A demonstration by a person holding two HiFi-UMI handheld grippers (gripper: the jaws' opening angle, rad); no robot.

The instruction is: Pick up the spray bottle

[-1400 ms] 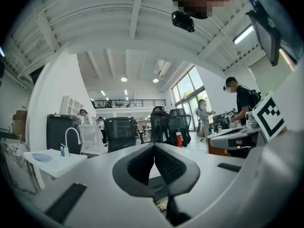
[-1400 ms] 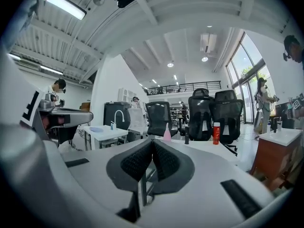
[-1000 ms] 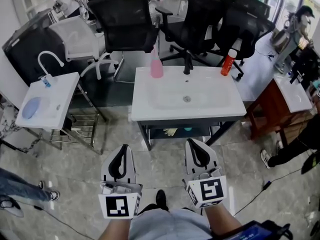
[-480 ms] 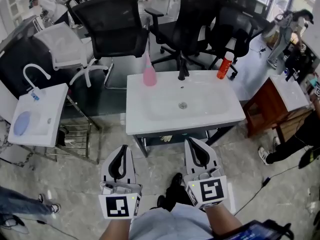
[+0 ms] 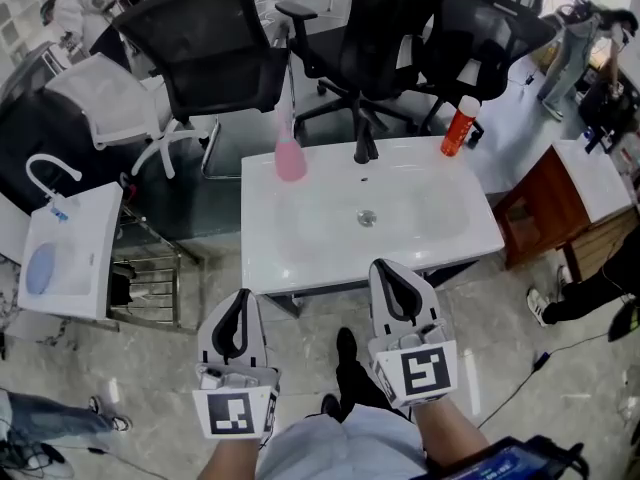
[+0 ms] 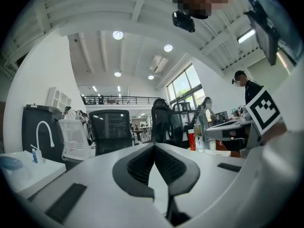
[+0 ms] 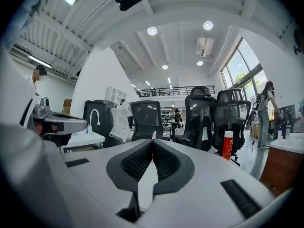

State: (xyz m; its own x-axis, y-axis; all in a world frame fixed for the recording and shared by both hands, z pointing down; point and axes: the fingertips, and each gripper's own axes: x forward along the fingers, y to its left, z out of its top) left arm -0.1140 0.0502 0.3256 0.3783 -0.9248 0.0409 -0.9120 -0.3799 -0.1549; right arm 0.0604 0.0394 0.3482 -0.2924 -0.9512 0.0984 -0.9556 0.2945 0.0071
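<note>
A pink spray bottle [image 5: 290,158] stands upright at the back left of the white washbasin [image 5: 300,258], left of the black tap [image 5: 365,148]. An orange-red bottle with a white cap [image 5: 459,126] stands at the basin's back right corner. My left gripper [image 5: 243,298] and right gripper [image 5: 385,268] are side by side in front of the basin's near edge, both shut and holding nothing. In the right gripper view the pink spray bottle's top [image 7: 153,135] peeks over the closed gripper [image 7: 153,141], with the orange-red bottle [image 7: 228,145] to the right. The left gripper [image 6: 154,145] also sees the orange-red bottle [image 6: 191,139].
Black office chairs [image 5: 215,48] stand behind the basin. A smaller white washstand with a curved tap [image 5: 60,258] and a metal rack [image 5: 150,288] are at the left. A wooden cabinet [image 5: 540,218] and a person's leg [image 5: 590,293] are at the right.
Both grippers have come forward toward the washbasin, which now looks larger and closer, its near edge just beyond the fingertips. The jaws stay shut.
</note>
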